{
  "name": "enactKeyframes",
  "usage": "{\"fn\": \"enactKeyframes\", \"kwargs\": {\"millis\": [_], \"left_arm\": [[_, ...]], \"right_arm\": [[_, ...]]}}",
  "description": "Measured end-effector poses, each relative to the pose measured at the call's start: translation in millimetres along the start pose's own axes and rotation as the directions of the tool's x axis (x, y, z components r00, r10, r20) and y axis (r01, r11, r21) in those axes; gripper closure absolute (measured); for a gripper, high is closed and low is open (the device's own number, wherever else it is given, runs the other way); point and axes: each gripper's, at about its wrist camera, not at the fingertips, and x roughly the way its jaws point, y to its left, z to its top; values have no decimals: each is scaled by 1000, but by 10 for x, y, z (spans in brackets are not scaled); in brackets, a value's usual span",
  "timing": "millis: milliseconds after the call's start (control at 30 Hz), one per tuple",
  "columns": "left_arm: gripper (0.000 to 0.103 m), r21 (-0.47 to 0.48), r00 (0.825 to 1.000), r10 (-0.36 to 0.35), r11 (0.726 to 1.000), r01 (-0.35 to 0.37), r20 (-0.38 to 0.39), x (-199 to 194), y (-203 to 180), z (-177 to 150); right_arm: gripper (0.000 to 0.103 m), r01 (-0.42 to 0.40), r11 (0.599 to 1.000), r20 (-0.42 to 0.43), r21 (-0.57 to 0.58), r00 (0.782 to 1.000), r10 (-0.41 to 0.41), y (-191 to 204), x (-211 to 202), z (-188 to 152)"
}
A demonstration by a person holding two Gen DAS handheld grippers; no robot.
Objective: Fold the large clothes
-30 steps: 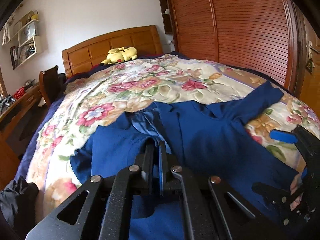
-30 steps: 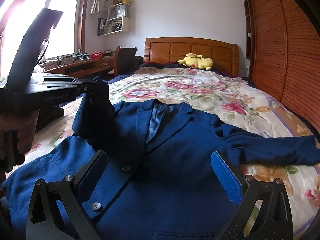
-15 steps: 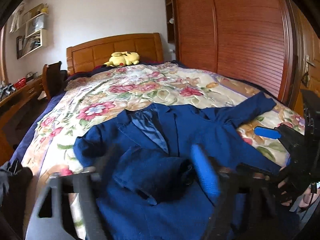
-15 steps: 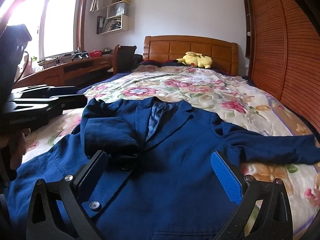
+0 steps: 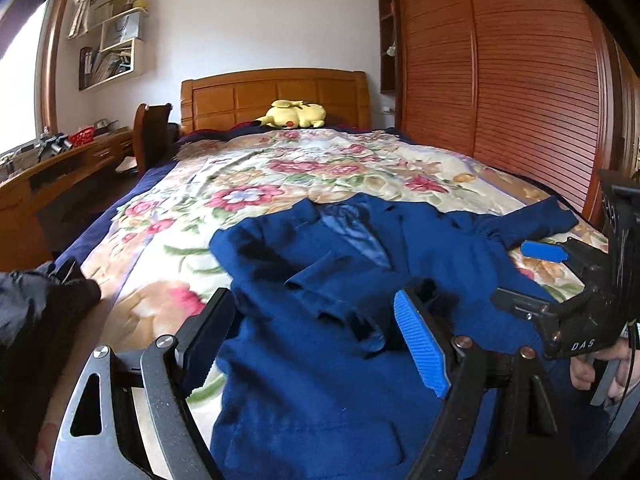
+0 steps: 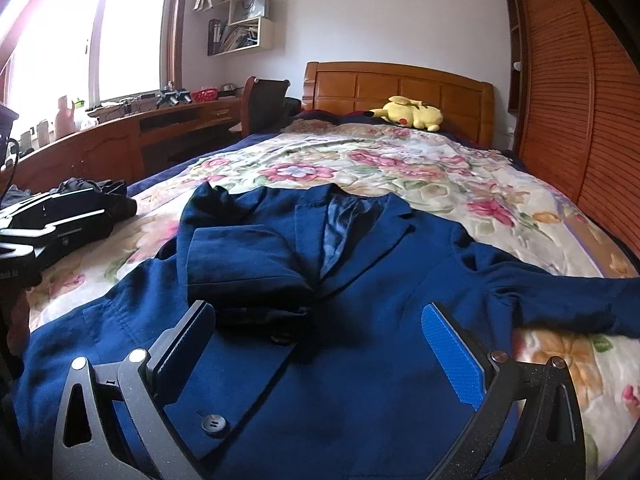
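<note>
A dark blue blazer lies face up on the floral bedspread; it also shows in the left wrist view. Its left sleeve is folded across the chest. Its right sleeve stretches out to the right. My left gripper is open and empty, just above the blazer's left side. My right gripper is open and empty, above the blazer's front near the buttons. The right gripper also shows in the left wrist view, the left one in the right wrist view.
A yellow plush toy lies by the wooden headboard. A wooden desk and chair stand left of the bed. A slatted wardrobe stands on the right. Dark clothing lies at the bed's left edge.
My left gripper was shut on the left sleeve and held it up. It has opened, dropped the sleeve across the chest, and drawn back to the left. The right gripper has barely moved.
</note>
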Motion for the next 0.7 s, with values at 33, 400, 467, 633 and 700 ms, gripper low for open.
{"fn": "enactKeyframes", "kwargs": {"millis": [33,400,467,633,700], "left_arm": [[20,-6,1000,2,1000,-2,-3,7,42,-39],[20,-30,999,39,999,-40,-36,0,311,-327],[20,-33,999,34,999,-36,-39,-23,340,-351],[20,-47,999,19,999,-21,-49,-85,421,-382],[20,-54,998,7,998,-10,-56,-98,444,-384]], "right_arm": [[0,-2,1000,-4,-5,1000,2,18,15,-1],[0,-3,999,-48,-35,999,2,42,138,-27],[0,-3,999,-46,-33,999,1,49,136,-18],[0,17,1000,-59,-19,998,-18,69,151,-15],[0,9,1000,-61,-1,998,-9,95,142,27]]}}
